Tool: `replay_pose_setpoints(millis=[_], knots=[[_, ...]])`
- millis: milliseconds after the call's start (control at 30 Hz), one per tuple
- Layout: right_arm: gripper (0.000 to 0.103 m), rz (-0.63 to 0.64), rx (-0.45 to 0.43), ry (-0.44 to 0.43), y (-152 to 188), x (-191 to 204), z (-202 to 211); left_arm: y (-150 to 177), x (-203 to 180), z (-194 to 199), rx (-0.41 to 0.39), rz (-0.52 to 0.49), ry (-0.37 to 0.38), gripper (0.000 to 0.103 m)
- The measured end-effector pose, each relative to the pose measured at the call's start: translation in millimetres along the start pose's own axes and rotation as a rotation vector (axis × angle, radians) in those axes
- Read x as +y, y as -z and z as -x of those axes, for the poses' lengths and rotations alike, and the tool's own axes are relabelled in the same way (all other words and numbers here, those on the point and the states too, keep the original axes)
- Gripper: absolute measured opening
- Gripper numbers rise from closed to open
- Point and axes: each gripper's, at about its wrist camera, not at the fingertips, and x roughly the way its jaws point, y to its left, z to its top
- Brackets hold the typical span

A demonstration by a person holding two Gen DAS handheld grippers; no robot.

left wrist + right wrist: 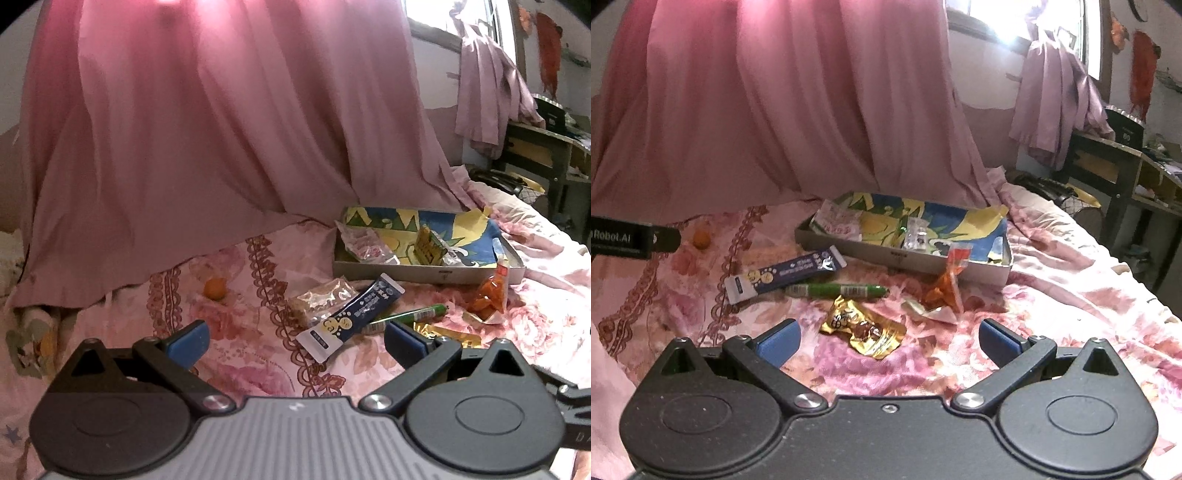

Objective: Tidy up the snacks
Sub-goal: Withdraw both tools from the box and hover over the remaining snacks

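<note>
Snacks lie on a pink floral bedspread before a shallow tray point(424, 271) point(871, 254) lined with blue and yellow paper. The tray holds a pink-white packet point(364, 245) point(840, 223) and a small clear packet point(916, 236). In front lie a dark blue bar packet point(351, 317) point(786, 275), a green stick point(410, 315) point(842, 290), a clear brown packet point(319, 301), an orange packet point(489, 297) point(945, 288) and a gold packet point(862, 326). My left gripper point(295, 345) is open just short of the blue packet. My right gripper point(888, 341) is open around the gold packet's near end.
A small orange ball point(215, 288) point(701, 240) lies to the left on the bedspread. A pink curtain point(221, 129) hangs behind the tray. A wooden desk point(1115, 166) stands at the far right beyond the bed edge. The left gripper's body point(631, 238) shows in the right wrist view.
</note>
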Motion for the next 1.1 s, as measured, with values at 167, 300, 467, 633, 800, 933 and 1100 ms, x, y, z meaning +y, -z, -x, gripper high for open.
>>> replay_pose_setpoints(millis=[167,300,467,633,800,933,1100], knots=[[0.102,0.010,0.042,-0.009,2.5,3.4,-6.6,-0.2,2.5,-5.5,0.032,0.017,-0.011,0.103],[0.102,0.030,0.058,-0.011,3.7,8.0,-9.5,-0.4,7.2,-9.7,0.062,0.042,-0.036,0.103],[0.102,0.059,0.068,-0.018,4.7,14.7,-12.0,-1.2,22.3,-15.5,0.104,0.129,-0.065,0.103],[0.102,0.076,0.080,-0.029,4.3,19.7,-16.2,-0.3,44.2,-24.8,0.167,0.261,-0.077,0.103],[0.102,0.095,0.086,-0.041,4.0,25.5,-19.4,2.5,54.9,-32.1,0.211,0.334,-0.083,0.103],[0.102,0.113,0.089,-0.050,1.4,30.3,-24.0,2.4,55.1,-36.3,0.224,0.337,-0.086,0.103],[0.102,0.138,0.078,-0.060,-3.0,37.3,-28.8,1.4,56.7,-42.4,0.244,0.353,-0.085,0.103]])
